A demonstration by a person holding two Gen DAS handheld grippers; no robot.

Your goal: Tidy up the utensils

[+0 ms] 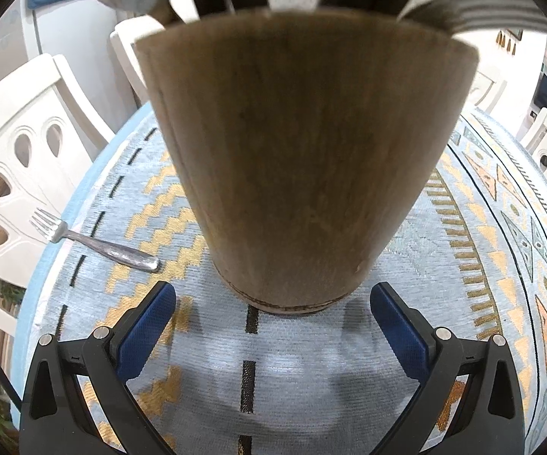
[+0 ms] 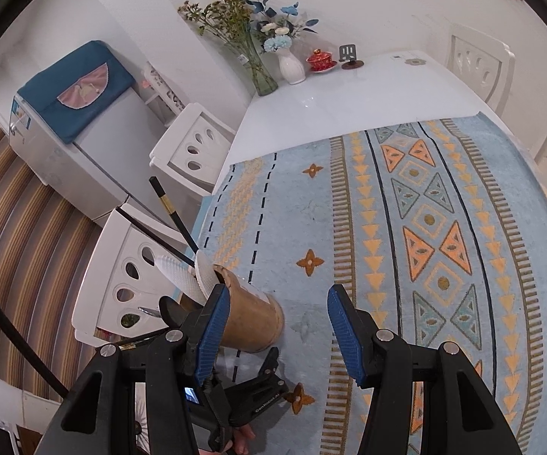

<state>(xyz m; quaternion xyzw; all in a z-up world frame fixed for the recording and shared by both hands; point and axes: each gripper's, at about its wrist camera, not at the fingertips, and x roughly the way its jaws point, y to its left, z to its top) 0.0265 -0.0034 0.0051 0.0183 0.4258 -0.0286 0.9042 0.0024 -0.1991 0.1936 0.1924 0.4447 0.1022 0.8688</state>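
Fork [image 1: 91, 240] on cloth | holder [image 1: 304, 159] upright | left gripper [image 1: 273, 322] spread, empty

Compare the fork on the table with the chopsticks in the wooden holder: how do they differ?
The fork lies flat on the tablecloth, outside the wooden holder; the chopsticks stand tilted inside it. The fork is shiny metal; the chopsticks are black with a gold band. Neither is gripped.
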